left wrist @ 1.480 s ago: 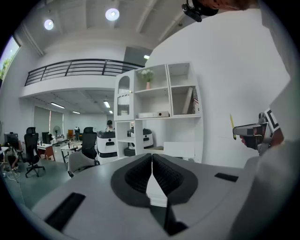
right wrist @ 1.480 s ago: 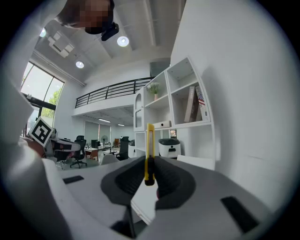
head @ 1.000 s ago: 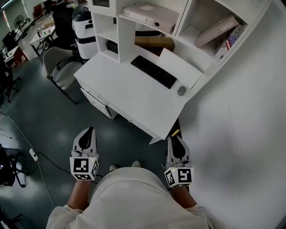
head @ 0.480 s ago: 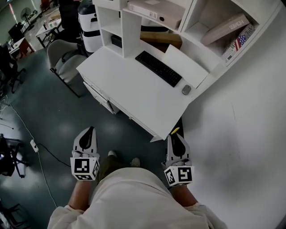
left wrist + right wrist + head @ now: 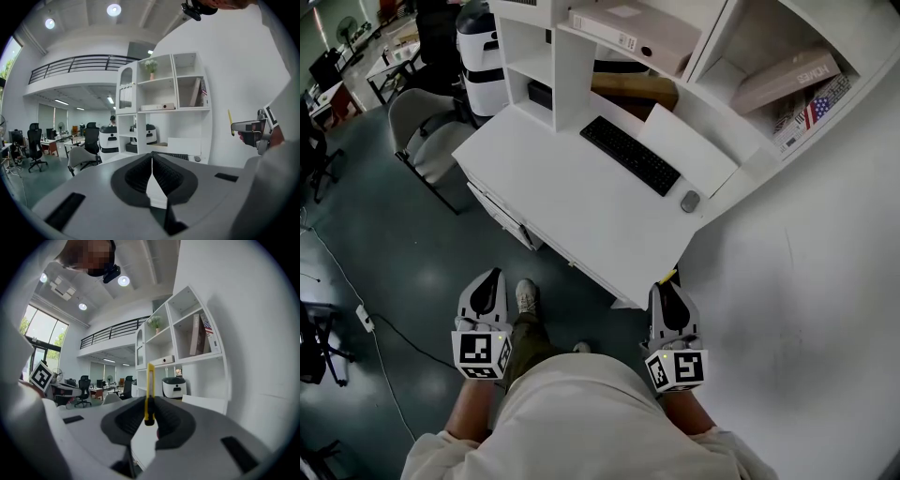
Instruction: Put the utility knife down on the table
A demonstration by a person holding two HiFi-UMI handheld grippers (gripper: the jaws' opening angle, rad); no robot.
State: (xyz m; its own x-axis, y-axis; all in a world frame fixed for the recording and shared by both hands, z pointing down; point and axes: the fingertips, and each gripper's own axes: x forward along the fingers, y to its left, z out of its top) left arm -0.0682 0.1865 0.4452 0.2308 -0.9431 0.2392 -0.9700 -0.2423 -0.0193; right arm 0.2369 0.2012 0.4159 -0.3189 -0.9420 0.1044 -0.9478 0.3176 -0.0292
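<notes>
My right gripper [image 5: 668, 290] is shut on a slim yellow utility knife [image 5: 149, 394], which stands upright between the jaws; its yellow tip [image 5: 669, 277] pokes out just short of the near right corner of the white table [image 5: 581, 202]. The knife also shows as a yellow sliver [image 5: 230, 123] in the left gripper view. My left gripper [image 5: 487, 285] hangs over the dark floor to the left of the person's legs, jaws pressed together with nothing between them [image 5: 152, 172].
On the table lie a black keyboard [image 5: 629, 155], a grey mouse [image 5: 690, 201] and a white sheet [image 5: 686, 150]. White shelves [image 5: 694, 56] with boxes rise behind it. A grey chair [image 5: 427, 141] stands left of the table. A white wall [image 5: 806, 300] runs along the right.
The person has stepped towards the table, so both grippers have come closer to its near edge. The knife stays clamped in the right gripper.
</notes>
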